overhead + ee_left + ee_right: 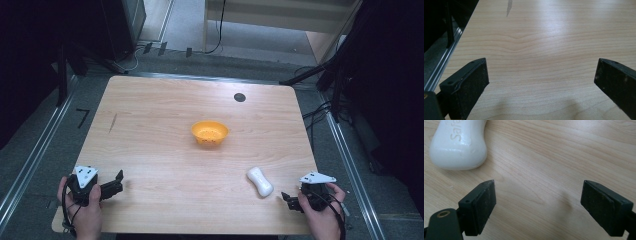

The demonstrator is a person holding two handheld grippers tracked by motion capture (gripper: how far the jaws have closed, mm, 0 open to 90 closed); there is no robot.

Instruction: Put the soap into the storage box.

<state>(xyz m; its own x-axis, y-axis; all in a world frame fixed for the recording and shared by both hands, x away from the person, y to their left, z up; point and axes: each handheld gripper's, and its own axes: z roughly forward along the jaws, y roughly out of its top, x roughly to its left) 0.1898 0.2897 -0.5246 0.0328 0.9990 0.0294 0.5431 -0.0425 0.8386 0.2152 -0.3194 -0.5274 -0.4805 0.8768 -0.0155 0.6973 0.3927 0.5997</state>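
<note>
a: where do you stand?
b: start, i judge. your left gripper point(114, 184) and right gripper point(290, 200) rest spread, empty, at the worktop's point(150, 150) near corners.
a: next?
b: likely the soap point(260, 181) just beside your right gripper; bowl point(209, 133) sits mid-worktop.

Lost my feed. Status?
Left tool open, empty. Right tool open, beside white soap bar, not touching. Orange bowl mid-table, empty. Path clear.

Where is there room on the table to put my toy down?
Lots of room: the whole left half of the table, between the bowl and the left gripper, is bare. The far edge is free too. It's tighter near the soap by the right gripper.
</note>
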